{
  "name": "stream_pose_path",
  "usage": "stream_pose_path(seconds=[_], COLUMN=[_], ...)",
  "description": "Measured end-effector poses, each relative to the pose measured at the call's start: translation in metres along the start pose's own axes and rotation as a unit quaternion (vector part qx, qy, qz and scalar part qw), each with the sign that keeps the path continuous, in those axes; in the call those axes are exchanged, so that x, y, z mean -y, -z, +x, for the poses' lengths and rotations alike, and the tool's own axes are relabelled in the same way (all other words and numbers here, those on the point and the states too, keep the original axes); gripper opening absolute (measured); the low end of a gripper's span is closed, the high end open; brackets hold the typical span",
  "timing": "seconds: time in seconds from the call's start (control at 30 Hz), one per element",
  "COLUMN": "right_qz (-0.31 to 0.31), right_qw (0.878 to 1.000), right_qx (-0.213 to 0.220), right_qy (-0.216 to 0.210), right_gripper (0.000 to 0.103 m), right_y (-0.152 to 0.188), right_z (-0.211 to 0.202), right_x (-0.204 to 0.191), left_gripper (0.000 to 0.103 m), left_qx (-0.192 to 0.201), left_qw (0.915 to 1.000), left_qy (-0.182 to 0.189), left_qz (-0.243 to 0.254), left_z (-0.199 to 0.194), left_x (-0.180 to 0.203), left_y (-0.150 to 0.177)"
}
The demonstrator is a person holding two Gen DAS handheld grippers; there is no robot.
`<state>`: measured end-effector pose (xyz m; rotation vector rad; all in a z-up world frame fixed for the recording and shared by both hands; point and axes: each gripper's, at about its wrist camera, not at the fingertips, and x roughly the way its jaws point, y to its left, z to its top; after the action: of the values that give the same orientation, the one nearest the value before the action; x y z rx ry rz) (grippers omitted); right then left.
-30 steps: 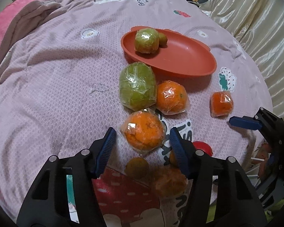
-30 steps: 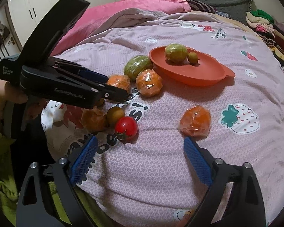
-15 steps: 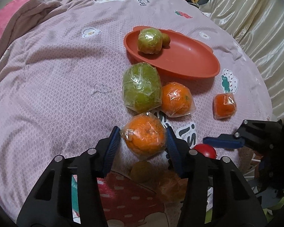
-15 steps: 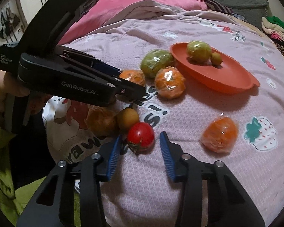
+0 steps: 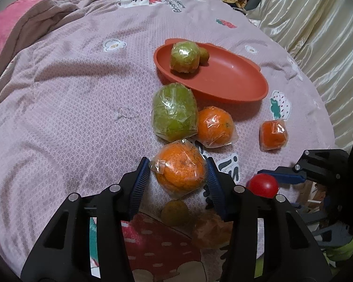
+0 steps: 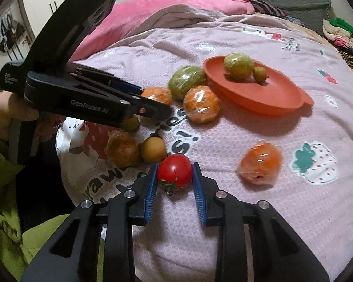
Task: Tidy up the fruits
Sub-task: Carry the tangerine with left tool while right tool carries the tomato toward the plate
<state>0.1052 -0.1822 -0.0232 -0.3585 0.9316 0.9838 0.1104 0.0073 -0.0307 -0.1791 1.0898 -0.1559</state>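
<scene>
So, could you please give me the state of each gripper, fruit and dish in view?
Left gripper: shut on the wrapped orange.
Right gripper: shut on the red tomato.
Orange dish: holds a wrapped green fruit and a small green fruit.
Large green fruit: wrapped, on the bedspread.

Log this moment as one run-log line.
left tool: shut on wrapped orange | right tool: shut on tomato | red tray: wrapped green fruit, small fruit
</scene>
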Motion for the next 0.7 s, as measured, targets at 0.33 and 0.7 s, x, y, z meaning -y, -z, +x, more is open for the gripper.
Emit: stream_pose_path(seconds=[0.33, 0.7], right_qz=[0.017, 0.021], right_qw=[0.999, 0.997], right_qx=[0.036, 0.063], right_qy=[0.02, 0.035], right_gripper=[0.027, 0.027], right_y=[-0.01, -0.022], right_z=[-0.028, -0.046], right_x=[0.019, 0.035], left_gripper=[0.04, 0.04], left_qx=[0.023, 0.033], left_qw=[0.9997, 0.9993], left_qy=[-0.003, -0.004], left_qz=[0.003, 0.016], left_z=[-0.026, -0.033], left_x=[0.006, 0.021], left_y=[-0.004, -0.015])
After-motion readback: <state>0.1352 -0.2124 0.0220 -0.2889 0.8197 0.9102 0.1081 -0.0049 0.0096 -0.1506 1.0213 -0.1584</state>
